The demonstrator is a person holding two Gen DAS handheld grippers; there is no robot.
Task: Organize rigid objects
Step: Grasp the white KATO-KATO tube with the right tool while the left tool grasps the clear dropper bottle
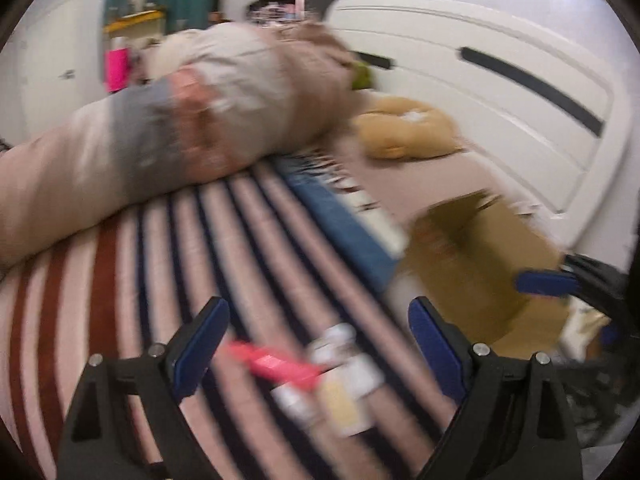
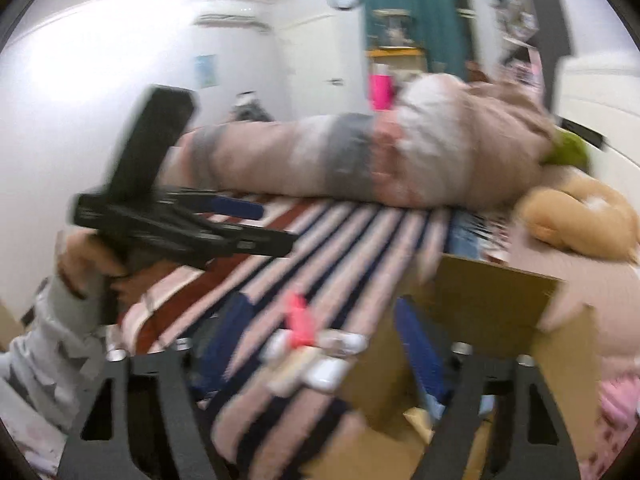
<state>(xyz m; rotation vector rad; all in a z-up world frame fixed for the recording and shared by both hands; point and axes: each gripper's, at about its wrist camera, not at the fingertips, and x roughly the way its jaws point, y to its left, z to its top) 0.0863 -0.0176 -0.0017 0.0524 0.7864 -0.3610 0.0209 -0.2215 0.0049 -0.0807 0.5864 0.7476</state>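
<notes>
Both views are motion-blurred. A small cluster of rigid items lies on the striped bedspread (image 1: 120, 280): a pink-red tube (image 1: 272, 362), a white bottle (image 1: 340, 340) and a pale yellow item (image 1: 344, 400). My left gripper (image 1: 316, 344) is open just above them, empty. An open cardboard box (image 1: 480, 264) stands to their right. In the right wrist view the same pink tube (image 2: 298, 320) and white items (image 2: 324, 372) lie between the fingers of my open, empty right gripper (image 2: 320, 344), with the box (image 2: 488, 304) at its right. The left gripper (image 2: 180, 220) shows held in a hand.
A long rolled pillow (image 1: 180, 132) lies across the bed behind the items. A tan plush toy (image 1: 404, 128) sits at the far right by the white headboard (image 1: 500, 92). A blue book (image 1: 344, 228) lies beside the box.
</notes>
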